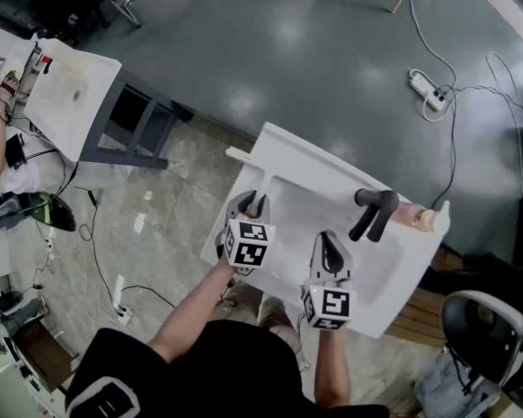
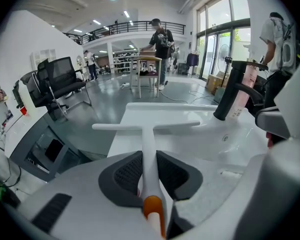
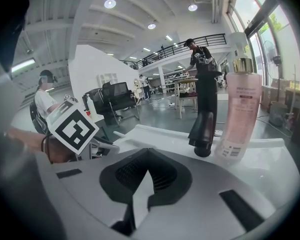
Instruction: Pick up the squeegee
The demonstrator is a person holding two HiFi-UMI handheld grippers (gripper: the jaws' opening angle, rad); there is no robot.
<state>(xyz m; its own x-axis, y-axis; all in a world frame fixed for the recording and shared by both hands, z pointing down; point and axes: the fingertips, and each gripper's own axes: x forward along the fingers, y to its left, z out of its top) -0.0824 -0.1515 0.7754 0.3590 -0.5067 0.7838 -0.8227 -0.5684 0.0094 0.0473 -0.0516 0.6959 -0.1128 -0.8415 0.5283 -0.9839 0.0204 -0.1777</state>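
The white squeegee (image 2: 149, 149) has a long handle with an orange end and a crossbar blade (image 2: 155, 127) resting on the white sink's (image 1: 289, 146) left rim. In the head view its blade end (image 1: 238, 155) pokes out past the sink's edge. My left gripper (image 2: 149, 170) is shut on the handle, with the dark pads against both of its sides. In the head view the left gripper (image 1: 252, 204) sits over the sink's left part. My right gripper (image 1: 329, 242) hovers over the basin, its jaws together with nothing between them (image 3: 147, 160).
A black faucet (image 1: 374, 212) and a pink bottle (image 1: 409, 215) stand at the sink's far right side. A white desk (image 1: 70, 94) stands to the left, a power strip with cable (image 1: 426, 89) lies on the floor, and a chair (image 1: 484, 329) is at the lower right.
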